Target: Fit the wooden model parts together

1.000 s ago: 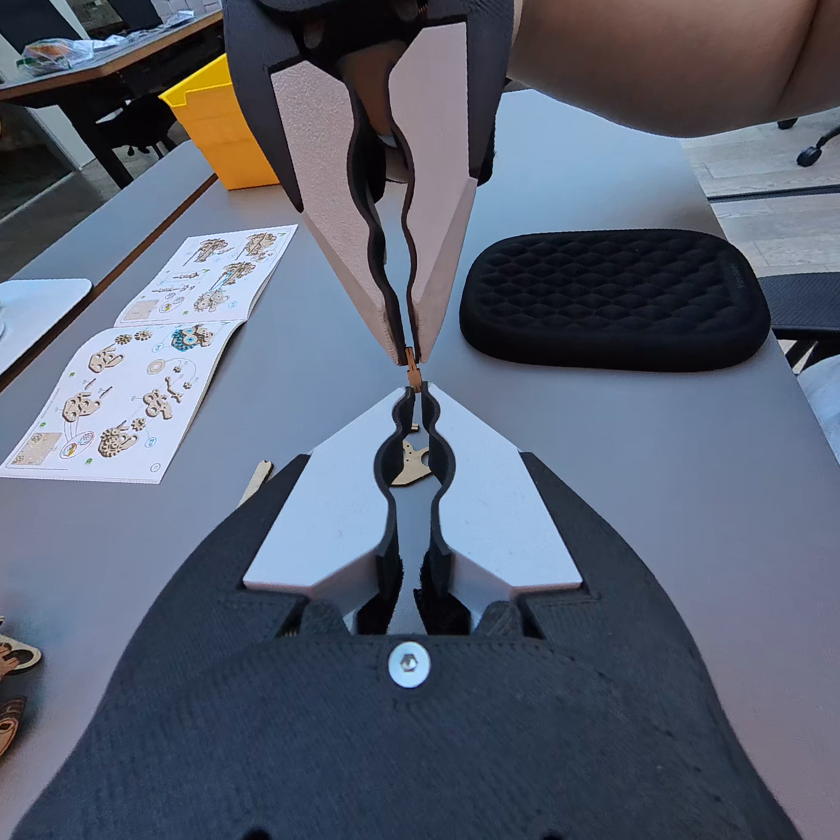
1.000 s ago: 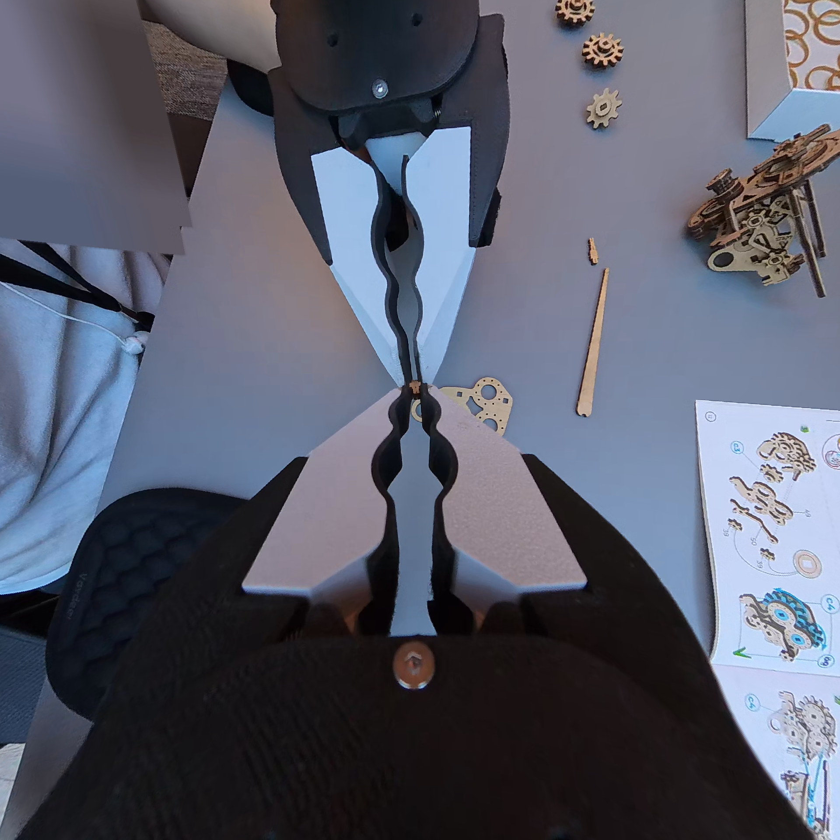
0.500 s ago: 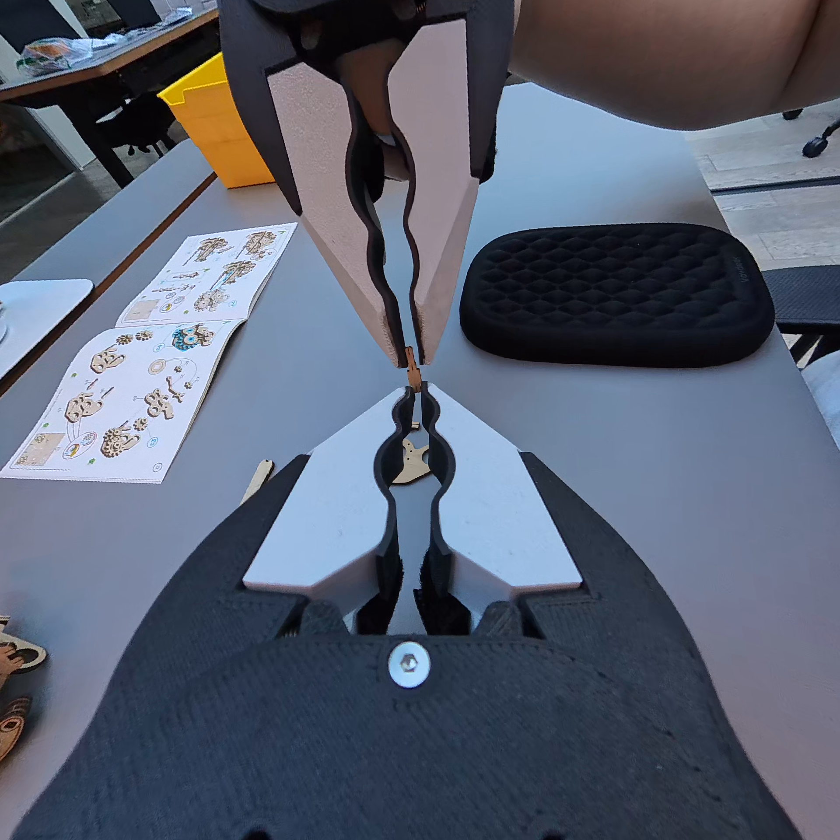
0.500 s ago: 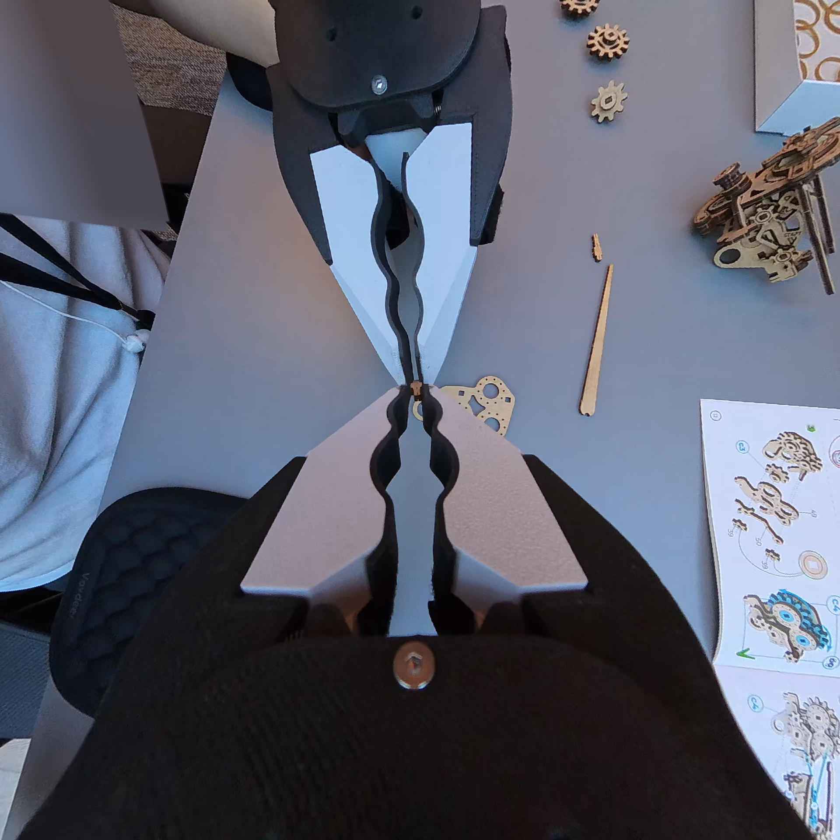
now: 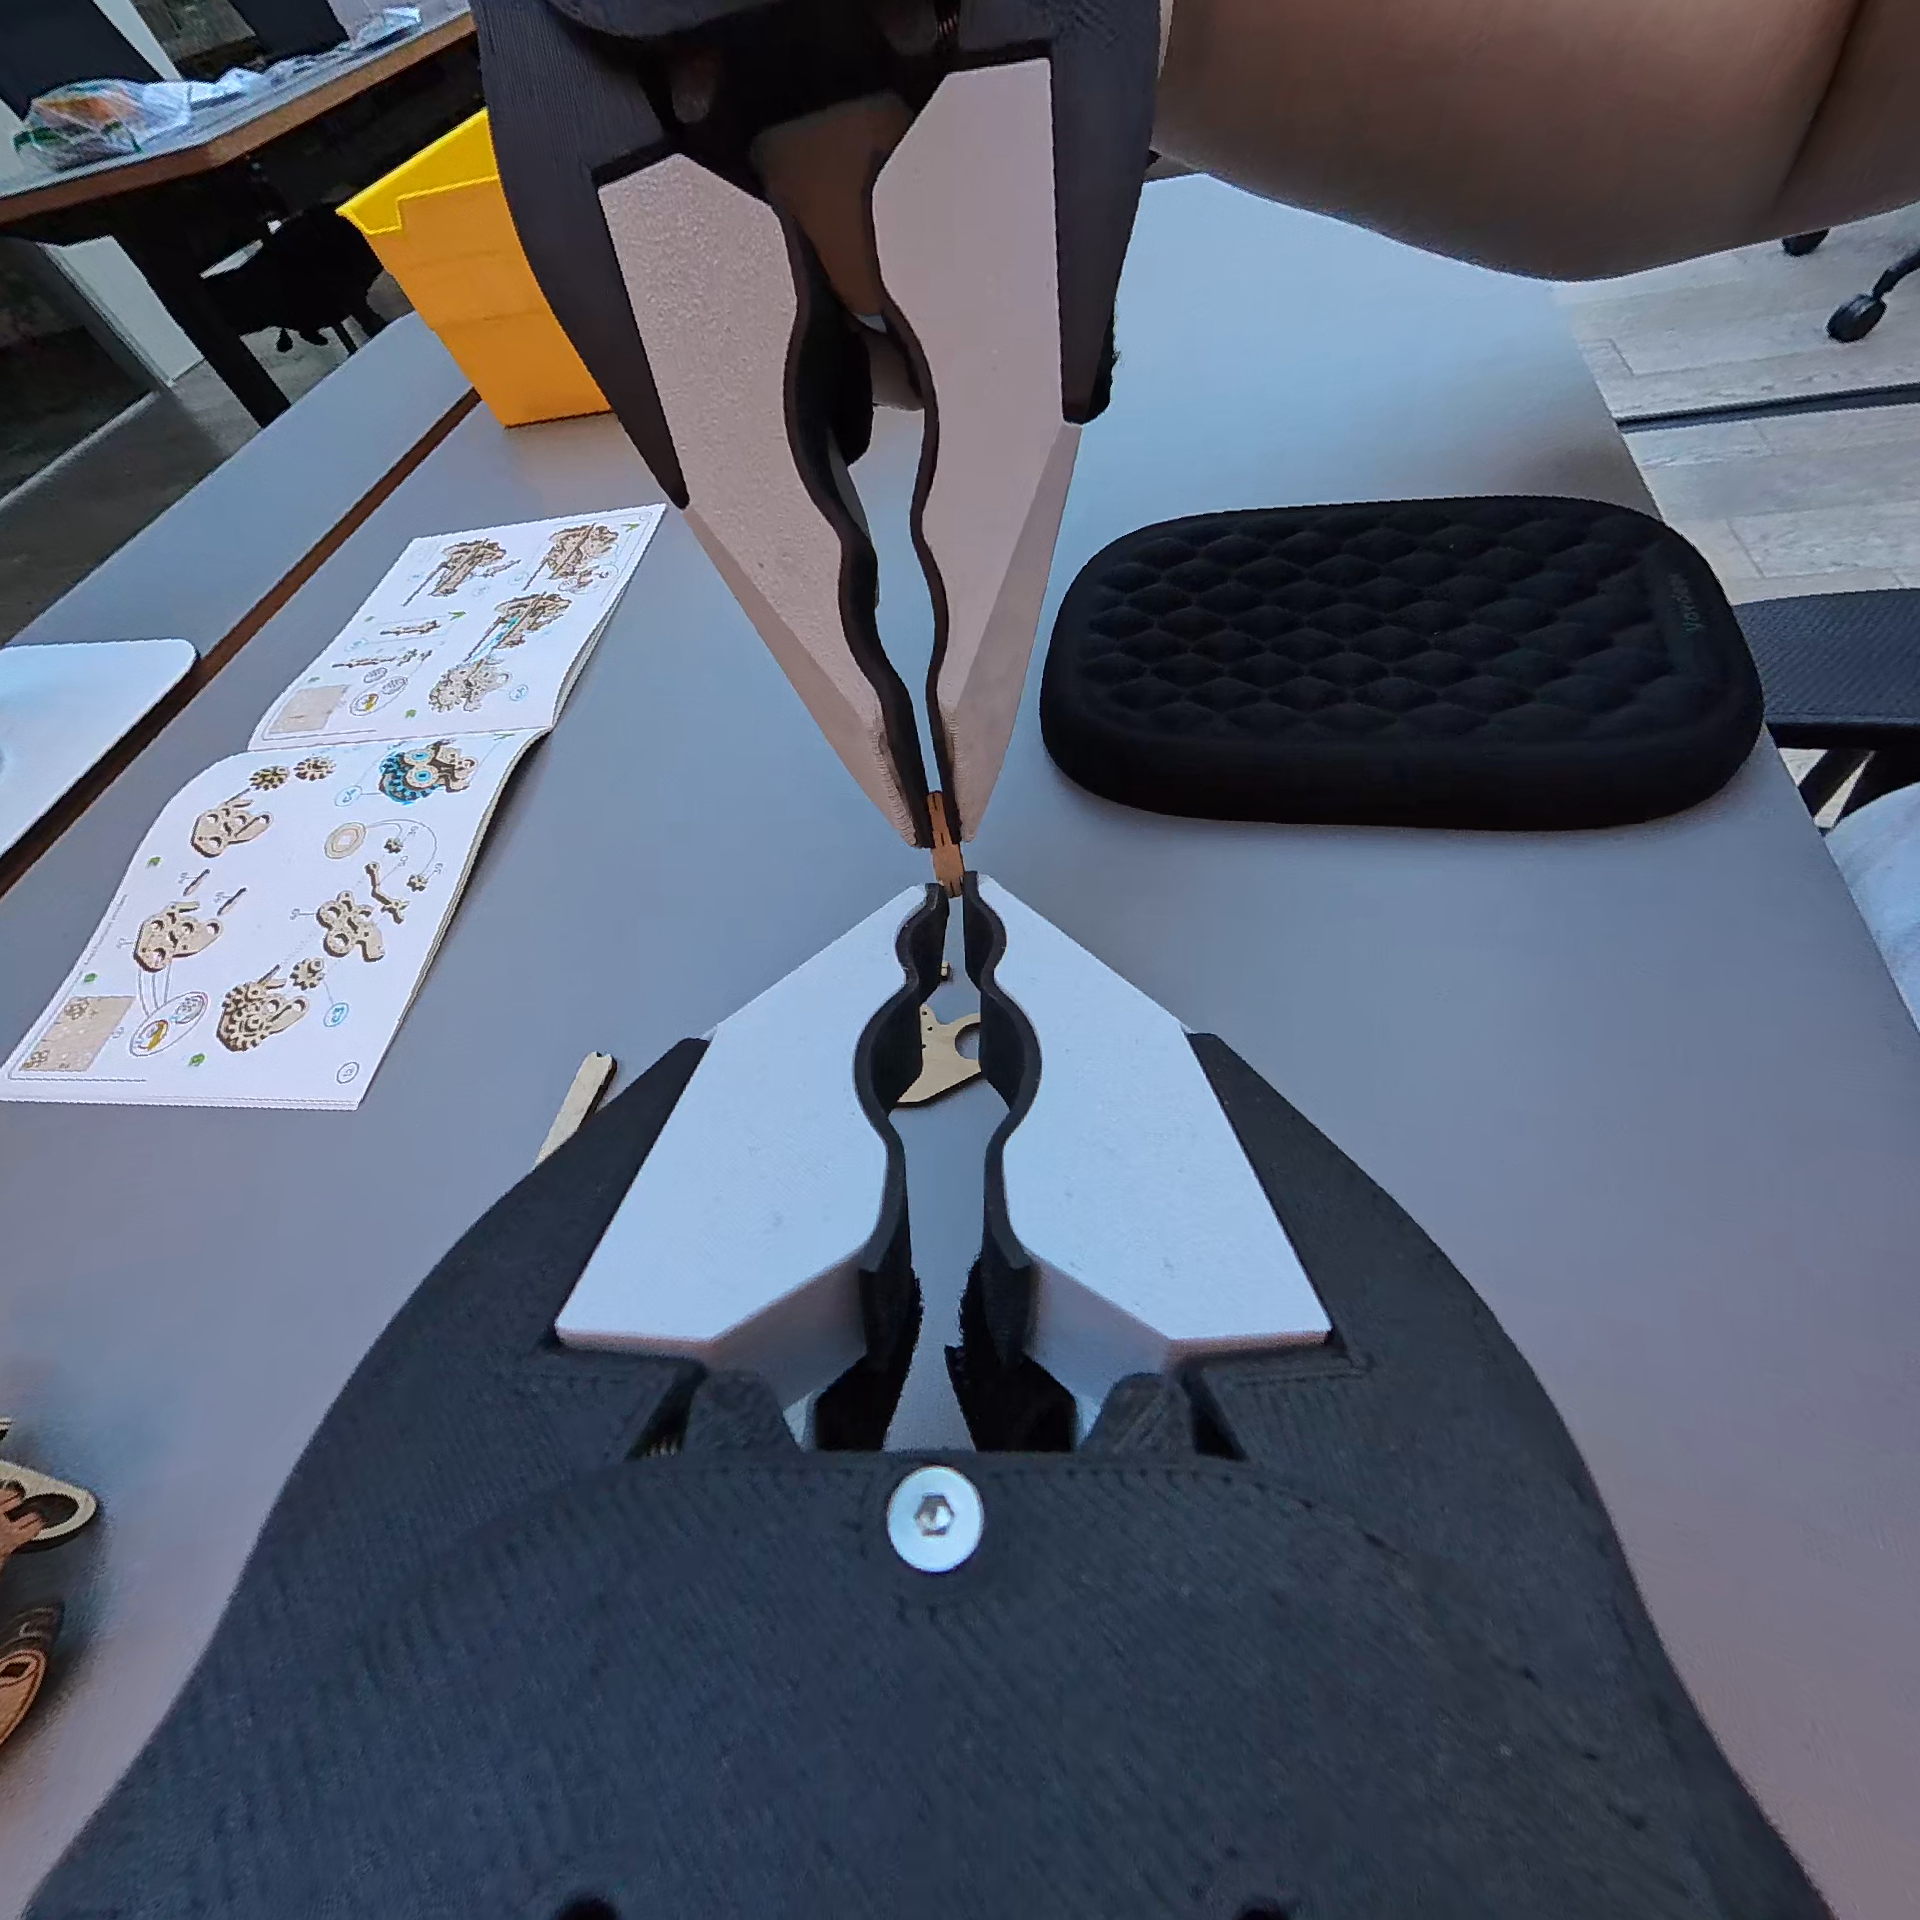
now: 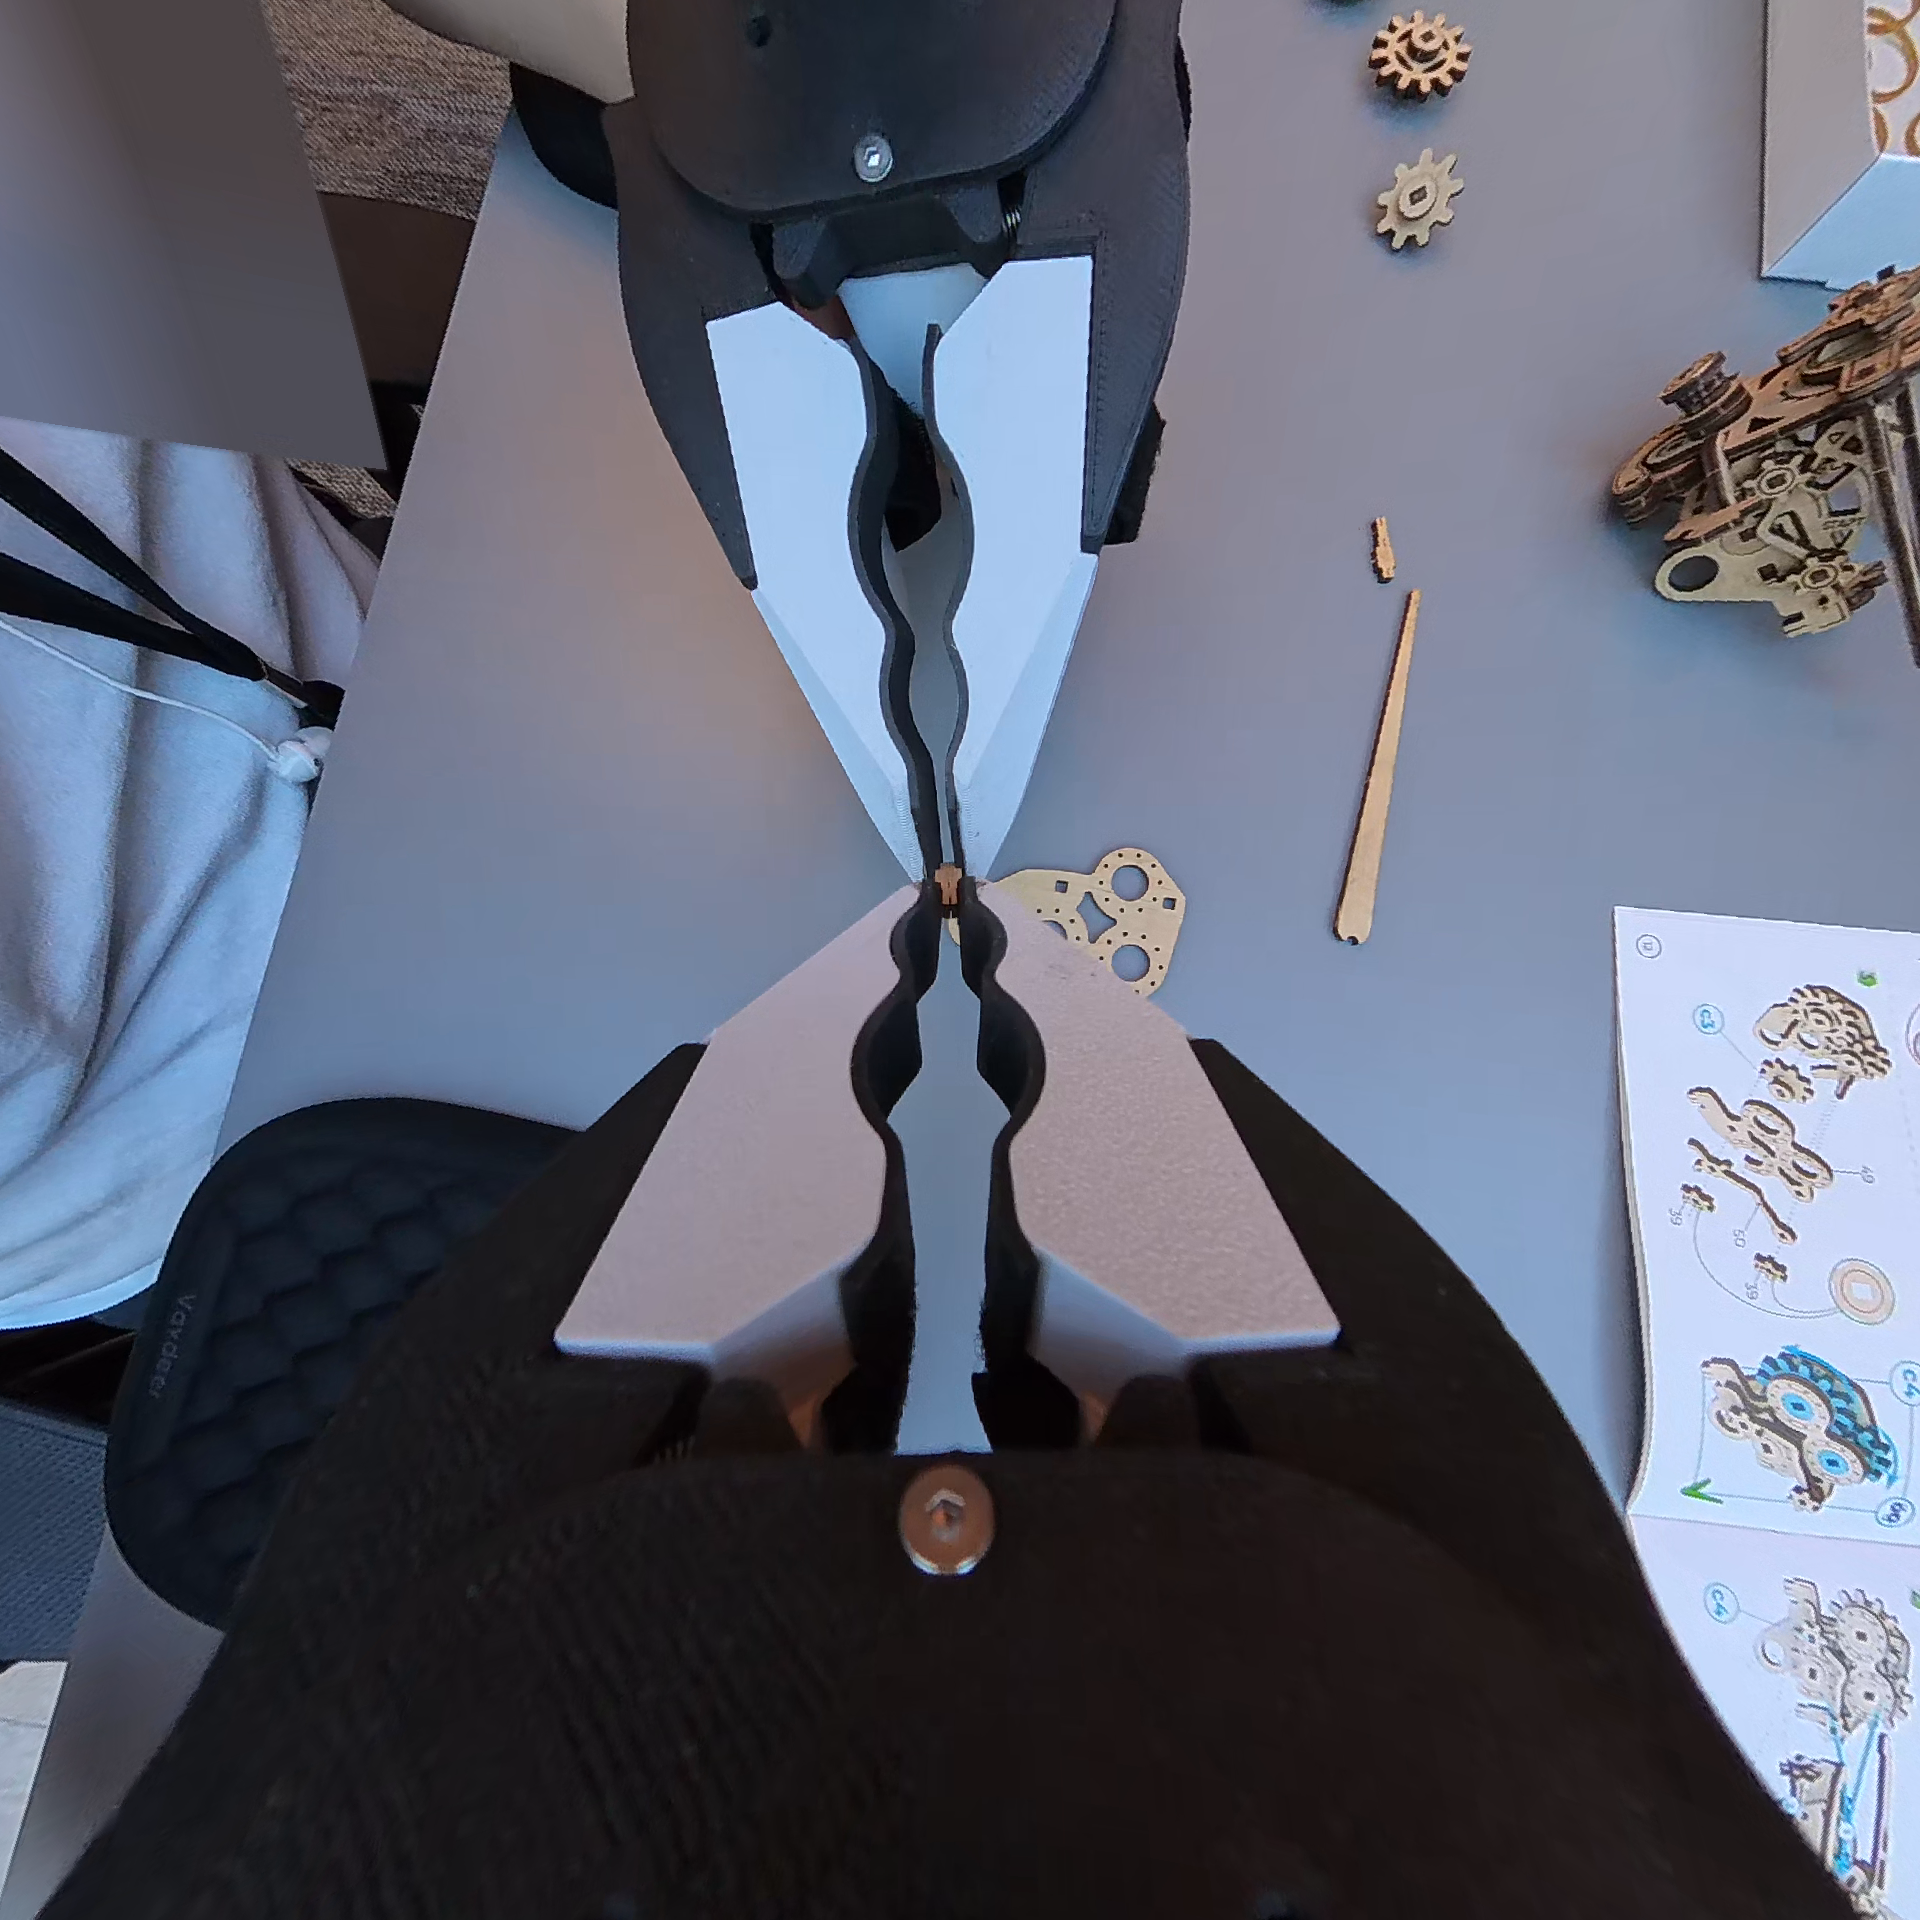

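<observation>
Grey counter (image 6: 582,790) fills both views, with a second desk and a yellow bin (image 5: 468,281) beyond it at 11 o'clock in the left view. Largest on it is a black pad (image 5: 1392,665), at 2 o'clock from the left tongs (image 5: 945,894). A booklet (image 5: 312,831) lies open at their 10 o'clock, likely kept flat for checking the steps. In the right view a half-built model (image 6: 1787,499) sits at 2 o'clock, loose gears (image 6: 1418,197) at 1 o'clock, and a tapered stick (image 6: 1377,769) lies nearer. A flat perforated plate (image 6: 1101,914) rests on the counter, just beneath the tips.

Both tongs meet tip to tip above the counter. The right tongs (image 6: 948,899) are pressed together on a tiny peg (image 5: 942,840), pinching its upper end so the lower end sticks out. The left tongs sit nearly closed at the peg's free end; whether they actually grip it, I cannot tell. Holding the peg end-on between opposed tips looks like a handover or regrip, probably so it can be pushed into a slot.
</observation>
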The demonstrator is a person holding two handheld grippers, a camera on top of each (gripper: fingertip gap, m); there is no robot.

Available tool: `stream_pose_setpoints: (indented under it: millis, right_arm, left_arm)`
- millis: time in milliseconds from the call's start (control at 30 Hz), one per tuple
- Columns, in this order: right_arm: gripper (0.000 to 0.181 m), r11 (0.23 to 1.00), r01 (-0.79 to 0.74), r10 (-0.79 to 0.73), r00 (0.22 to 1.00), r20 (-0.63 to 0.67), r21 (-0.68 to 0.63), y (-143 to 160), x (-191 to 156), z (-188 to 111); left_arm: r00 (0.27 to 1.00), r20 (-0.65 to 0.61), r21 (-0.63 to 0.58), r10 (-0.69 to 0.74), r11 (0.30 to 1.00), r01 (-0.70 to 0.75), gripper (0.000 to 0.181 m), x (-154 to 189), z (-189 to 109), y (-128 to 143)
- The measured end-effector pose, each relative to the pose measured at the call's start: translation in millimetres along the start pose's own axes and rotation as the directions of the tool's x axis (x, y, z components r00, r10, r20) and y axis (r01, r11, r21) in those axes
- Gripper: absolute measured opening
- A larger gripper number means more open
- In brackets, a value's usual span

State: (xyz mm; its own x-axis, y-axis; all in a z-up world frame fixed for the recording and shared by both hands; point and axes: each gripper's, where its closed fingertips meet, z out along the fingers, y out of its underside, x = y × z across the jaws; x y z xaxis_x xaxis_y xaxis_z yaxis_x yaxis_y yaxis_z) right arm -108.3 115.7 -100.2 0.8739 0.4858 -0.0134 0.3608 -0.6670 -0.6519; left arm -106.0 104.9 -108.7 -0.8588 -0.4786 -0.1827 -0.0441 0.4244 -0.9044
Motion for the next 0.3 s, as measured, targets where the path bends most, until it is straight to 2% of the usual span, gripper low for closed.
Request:
stream_pose_setpoints:
  millis: [133,167,200,233,300]
  right_arm:
    - [0.002,1.0,-0.003,0.003,0.999,-0.033,0.006,-0.5,4.7,-2.4]
    - [0.002,1.0,-0.014,0.014,0.999,-0.043,0.001,0.7,7.4,-4.3]
    - [0.002,0.999,-0.033,0.032,0.998,-0.061,-0.015,4.0,12.6,-6.2]
    - [0.002,0.998,-0.053,0.048,0.994,-0.094,-0.044,9.7,20.4,-7.1]
    - [0.002,0.987,-0.089,0.075,0.992,-0.103,-0.133,25.3,26.8,-2.0]
  left_arm:
    - [1.0,0.018,0.01,-0.016,1.0,0.016,0.002,-3.7,-0.5,-0.9]
    - [0.999,0.043,0.005,-0.021,1.0,0.021,0.009,-8.1,-1.0,0.5]
    - [0.998,0.064,-0.025,-0.021,0.999,0.023,0.023,-12.9,-0.8,5.8]
    - [0.997,0.075,-0.071,-0.021,0.997,0.026,0.028,-16.7,-0.4,14.2]
    - [0.996,0.082,-0.149,-0.021,0.988,0.033,0.03,-20.6,1.6,31.0]
